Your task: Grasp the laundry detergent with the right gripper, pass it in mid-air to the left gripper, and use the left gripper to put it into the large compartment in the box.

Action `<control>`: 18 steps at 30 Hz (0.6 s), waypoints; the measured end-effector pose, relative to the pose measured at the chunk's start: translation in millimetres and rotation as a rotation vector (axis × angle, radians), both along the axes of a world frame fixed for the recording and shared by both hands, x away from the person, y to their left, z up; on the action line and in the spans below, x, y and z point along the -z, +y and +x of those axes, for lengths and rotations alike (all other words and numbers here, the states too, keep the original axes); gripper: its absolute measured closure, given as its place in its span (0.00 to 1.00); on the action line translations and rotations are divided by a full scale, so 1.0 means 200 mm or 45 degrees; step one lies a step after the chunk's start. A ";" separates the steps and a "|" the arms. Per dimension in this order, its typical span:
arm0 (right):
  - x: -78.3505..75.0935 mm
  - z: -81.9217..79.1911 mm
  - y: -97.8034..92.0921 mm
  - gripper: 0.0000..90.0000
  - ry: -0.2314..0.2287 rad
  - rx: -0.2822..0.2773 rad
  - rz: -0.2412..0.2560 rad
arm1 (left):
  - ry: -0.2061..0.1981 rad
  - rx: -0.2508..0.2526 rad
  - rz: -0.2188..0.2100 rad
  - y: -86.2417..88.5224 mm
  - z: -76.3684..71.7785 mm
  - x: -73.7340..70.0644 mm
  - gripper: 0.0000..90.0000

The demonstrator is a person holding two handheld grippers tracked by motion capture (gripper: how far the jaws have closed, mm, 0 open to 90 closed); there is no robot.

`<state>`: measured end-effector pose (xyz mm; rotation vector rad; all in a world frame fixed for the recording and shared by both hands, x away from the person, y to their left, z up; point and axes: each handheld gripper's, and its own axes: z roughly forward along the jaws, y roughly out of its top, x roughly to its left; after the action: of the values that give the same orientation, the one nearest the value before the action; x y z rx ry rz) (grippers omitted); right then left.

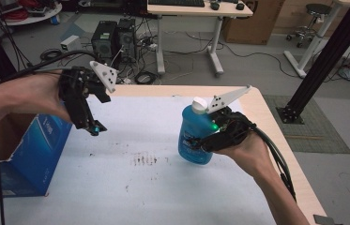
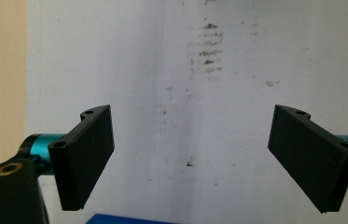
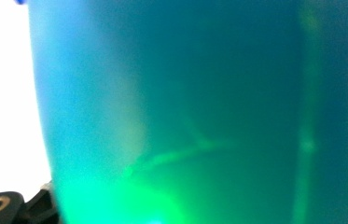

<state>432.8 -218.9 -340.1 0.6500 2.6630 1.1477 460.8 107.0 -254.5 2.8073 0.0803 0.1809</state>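
The blue bottle (image 1: pixel 195 136) stands upright on the white surface (image 1: pixel 130 183), right of the patch of dark marks (image 1: pixel 144 159) that serves as the landmark here. The right gripper (image 1: pixel 200 140) is set against the bottle's lower body from the right; in the right gripper view the bottle wall (image 3: pixel 185 112) sits hard against the lens, lit green by the gripper's lamp. Whether the jaws have closed on the bottle cannot be told from these views.

The left gripper (image 1: pixel 94 129) hangs in the air up and to the left of the marks, jaws spread wide and holding nothing, with the blue cardboard box (image 1: pixel 32 150) below it at the surface's left edge.

Recommended handling, as a judgement:
- Seat both jaws squarely on the body below the shoulder, not on the white cap (image 1: pixel 200 104)
- Close firmly; the smooth, rounded wall may slip
- Keep the bottle vertical while lifting, since the liquid will shift
- Keep the left gripper clear

Count: one bottle, one cap, one box, two grippers, one patch of marks
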 end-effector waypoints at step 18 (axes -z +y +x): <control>-0.11 -0.09 0.35 0.50 0.006 -0.373 -0.014 | 0.111 0.081 -0.112 -0.17 -0.18 -0.18 0.16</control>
<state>414.6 -149.2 -318.6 0.2654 2.8342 1.1973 424.6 73.8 -218.1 2.7253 0.0187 0.0393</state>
